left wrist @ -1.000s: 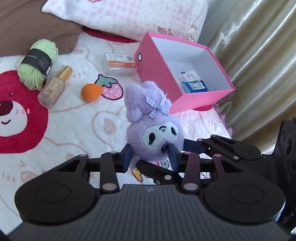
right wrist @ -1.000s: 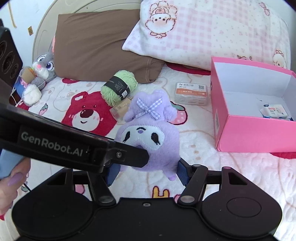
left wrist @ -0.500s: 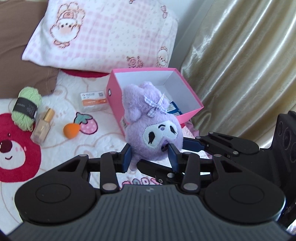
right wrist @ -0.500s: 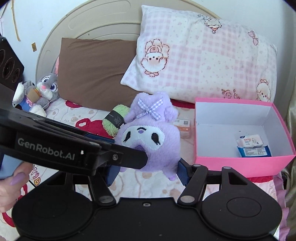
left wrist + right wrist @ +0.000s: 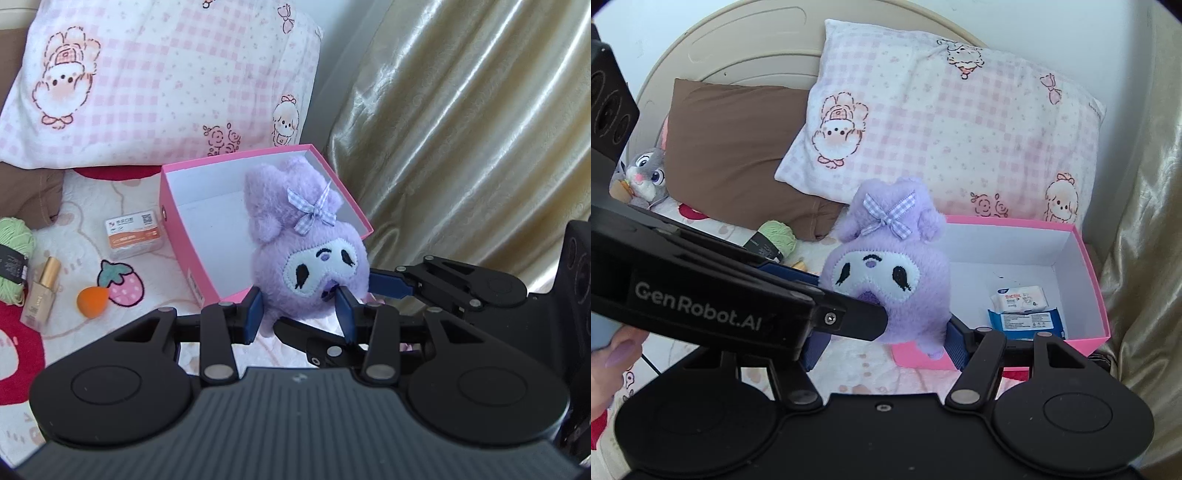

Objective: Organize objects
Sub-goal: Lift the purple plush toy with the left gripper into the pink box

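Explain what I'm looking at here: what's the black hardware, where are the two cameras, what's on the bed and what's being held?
No robot arm: a person holds a handheld two-finger gripper in each hand, with a fisheye camera on each looking along the fingers. One picture is from the left gripper, the other from the right gripper. Both are clamped on one purple plush toy, held above the bed in front of an open pink box containing two small packets. On the blanket lie green yarn, a foundation bottle, an orange sponge and a small clear case. Pillows and a grey bunny plush sit behind.
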`<state>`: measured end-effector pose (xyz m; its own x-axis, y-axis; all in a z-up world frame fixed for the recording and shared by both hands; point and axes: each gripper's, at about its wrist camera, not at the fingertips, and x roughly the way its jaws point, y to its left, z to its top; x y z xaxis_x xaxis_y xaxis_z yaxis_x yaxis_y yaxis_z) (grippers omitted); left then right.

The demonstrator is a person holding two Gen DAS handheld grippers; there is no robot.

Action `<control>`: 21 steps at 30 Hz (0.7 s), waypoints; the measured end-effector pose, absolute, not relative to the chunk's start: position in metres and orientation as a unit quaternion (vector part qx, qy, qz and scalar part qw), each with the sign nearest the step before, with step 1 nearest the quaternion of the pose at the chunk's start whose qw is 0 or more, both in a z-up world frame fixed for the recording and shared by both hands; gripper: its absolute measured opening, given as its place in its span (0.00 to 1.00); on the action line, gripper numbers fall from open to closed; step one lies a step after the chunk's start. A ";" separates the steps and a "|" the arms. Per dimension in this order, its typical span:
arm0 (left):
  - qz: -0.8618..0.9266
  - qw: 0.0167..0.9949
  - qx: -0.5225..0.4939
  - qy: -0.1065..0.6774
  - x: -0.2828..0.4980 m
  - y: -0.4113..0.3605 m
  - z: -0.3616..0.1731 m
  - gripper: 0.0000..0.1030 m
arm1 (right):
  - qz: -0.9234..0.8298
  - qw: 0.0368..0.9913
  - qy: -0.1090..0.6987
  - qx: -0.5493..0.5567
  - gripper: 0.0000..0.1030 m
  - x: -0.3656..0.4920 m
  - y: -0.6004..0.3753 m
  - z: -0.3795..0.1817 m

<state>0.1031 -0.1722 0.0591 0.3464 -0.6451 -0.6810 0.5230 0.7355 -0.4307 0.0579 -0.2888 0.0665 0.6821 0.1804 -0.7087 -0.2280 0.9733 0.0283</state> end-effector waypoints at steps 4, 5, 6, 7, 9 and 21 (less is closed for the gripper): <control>-0.347 0.818 -0.057 0.456 0.118 -0.193 0.051 0.39 | 0.116 0.912 0.392 -0.028 0.67 0.075 -0.306 0.058; -0.345 0.817 -0.054 0.459 0.123 -0.199 0.048 0.39 | 0.118 0.911 0.395 -0.023 0.67 0.080 -0.312 0.056; -0.343 0.816 -0.053 0.462 0.127 -0.204 0.045 0.39 | 0.122 0.908 0.400 -0.019 0.67 0.086 -0.317 0.053; -0.341 0.816 -0.059 0.464 0.132 -0.208 0.041 0.39 | 0.124 0.906 0.405 -0.014 0.67 0.091 -0.323 0.050; -0.336 0.815 -0.062 0.469 0.141 -0.216 0.034 0.39 | 0.131 0.902 0.412 0.003 0.67 0.102 -0.335 0.042; -0.291 0.769 -0.084 0.563 0.226 -0.274 -0.038 0.39 | 0.159 0.859 0.487 0.004 0.67 0.186 -0.383 -0.026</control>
